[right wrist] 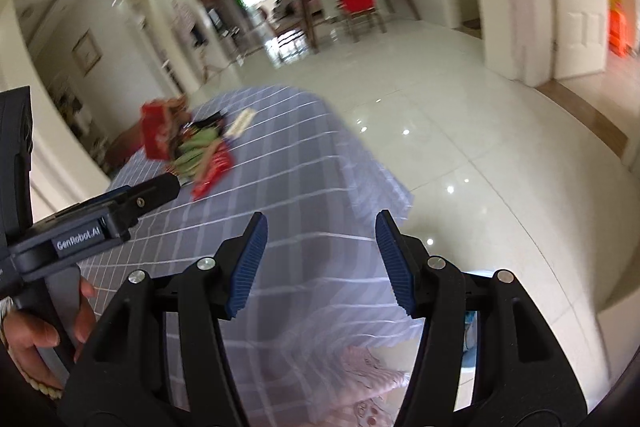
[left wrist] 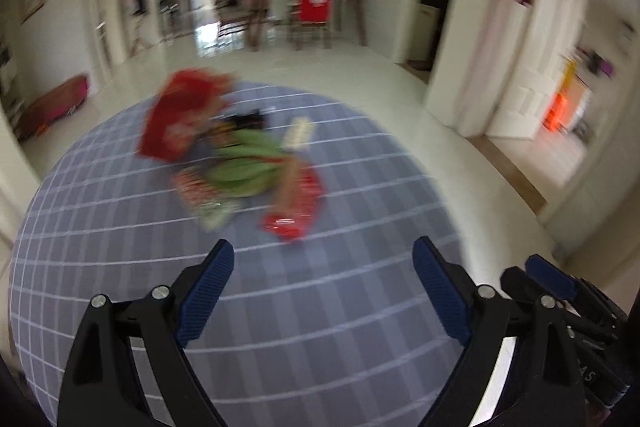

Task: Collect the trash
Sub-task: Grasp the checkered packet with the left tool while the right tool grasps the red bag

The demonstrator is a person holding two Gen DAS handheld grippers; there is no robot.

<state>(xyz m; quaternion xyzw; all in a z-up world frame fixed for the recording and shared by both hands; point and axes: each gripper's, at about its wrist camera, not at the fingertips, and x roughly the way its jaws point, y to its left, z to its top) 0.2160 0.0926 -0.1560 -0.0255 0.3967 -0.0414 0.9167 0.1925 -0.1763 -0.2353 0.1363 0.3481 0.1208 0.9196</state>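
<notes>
A blurred pile of trash lies on the blue checked tablecloth (left wrist: 120, 211): a red carton (left wrist: 176, 119), green wrappers (left wrist: 248, 163), a red packet (left wrist: 296, 207), a striped wrapper (left wrist: 196, 187) and a pale flat pack (left wrist: 298, 133). My left gripper (left wrist: 324, 259) is open and empty, above the cloth just short of the pile. My right gripper (right wrist: 318, 231) is open and empty over the table's right edge, far from the pile (right wrist: 192, 151). The left gripper's body (right wrist: 80, 223) shows in the right wrist view, pointing at the pile.
The tablecloth (right wrist: 280, 187) hangs over the table's right side onto a glossy tiled floor (right wrist: 460, 131). A wooden table with a chair draped in a red shirt (left wrist: 316, 3) stands far back. A white door (left wrist: 532, 67) is at right.
</notes>
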